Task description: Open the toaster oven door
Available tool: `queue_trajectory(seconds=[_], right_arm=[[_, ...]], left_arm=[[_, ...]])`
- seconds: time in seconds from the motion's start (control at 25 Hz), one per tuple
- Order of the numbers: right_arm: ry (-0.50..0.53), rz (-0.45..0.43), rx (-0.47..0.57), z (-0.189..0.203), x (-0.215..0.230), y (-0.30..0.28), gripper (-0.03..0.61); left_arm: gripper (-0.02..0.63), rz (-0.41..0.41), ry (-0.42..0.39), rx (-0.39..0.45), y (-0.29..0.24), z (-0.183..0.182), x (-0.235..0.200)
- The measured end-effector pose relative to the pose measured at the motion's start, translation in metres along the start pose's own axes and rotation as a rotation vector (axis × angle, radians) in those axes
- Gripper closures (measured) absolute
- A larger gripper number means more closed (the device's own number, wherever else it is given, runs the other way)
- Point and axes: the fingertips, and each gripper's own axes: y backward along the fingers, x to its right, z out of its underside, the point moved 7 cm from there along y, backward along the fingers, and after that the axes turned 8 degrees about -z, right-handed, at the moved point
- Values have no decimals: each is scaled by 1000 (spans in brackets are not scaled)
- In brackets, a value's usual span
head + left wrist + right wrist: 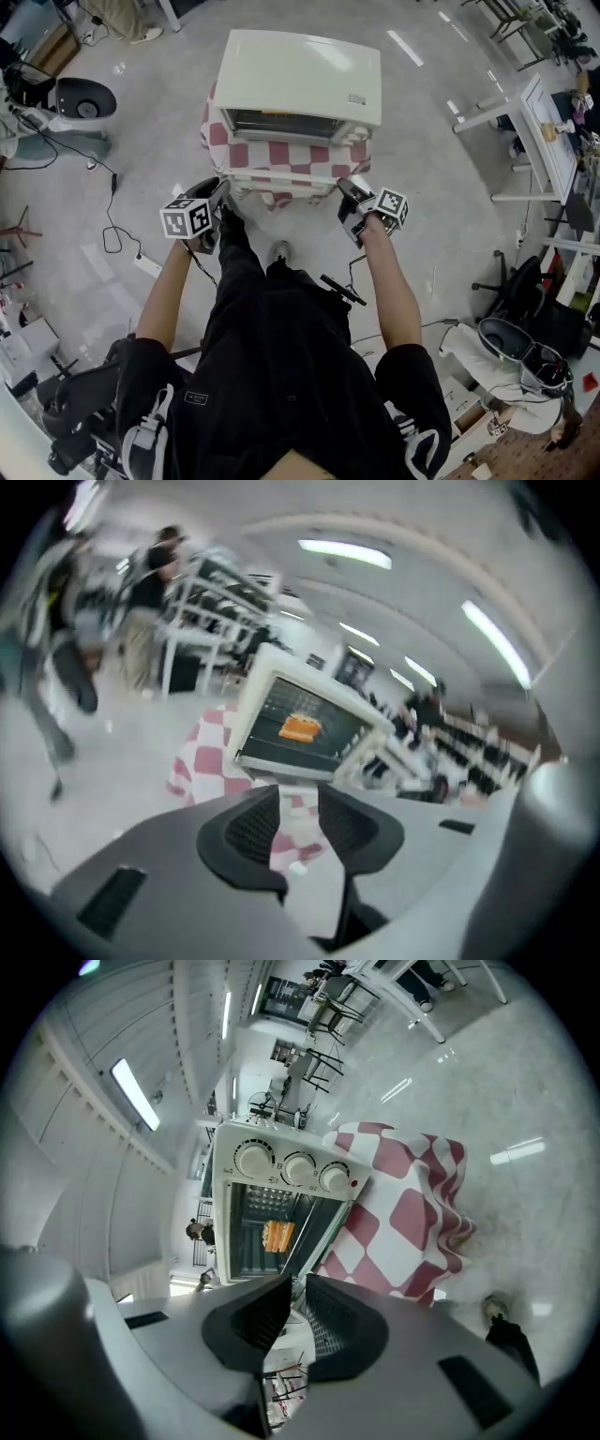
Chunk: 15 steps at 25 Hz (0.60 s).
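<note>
Toaster oven door [281, 177] lay folded down, open, likely needing no hold. Left gripper [298, 803] gaped wide, right gripper [292, 1290] narrow, both empty beside its corners.

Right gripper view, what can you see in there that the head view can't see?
Only the right gripper view shows the three knobs and the orange food on the rack inside. Only the head view shows the toaster oven from above, its flat white top, plus the left gripper and the person's arms. Both show the toaster oven itself and the red-and-white checked cloth under it.
</note>
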Motion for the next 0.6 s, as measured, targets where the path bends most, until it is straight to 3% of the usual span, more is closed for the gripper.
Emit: queue_trajectory(seconds=[0.08,0.16,0.36,0.6], right_arm=[[0,1,0,0,1,0,514],[3,3,-4,0,2,0,514],[1,2,-7,0,0,0,514],[-10,11,-22,3,4,1,514]], left_arm=[[470,76,293,-18,-9,-11,-15],[454,100,420,-60,-20,-15,-26],[454,77,498,-132,-37,-12,-40],[509,91,506,-158,-41,-10,-39]])
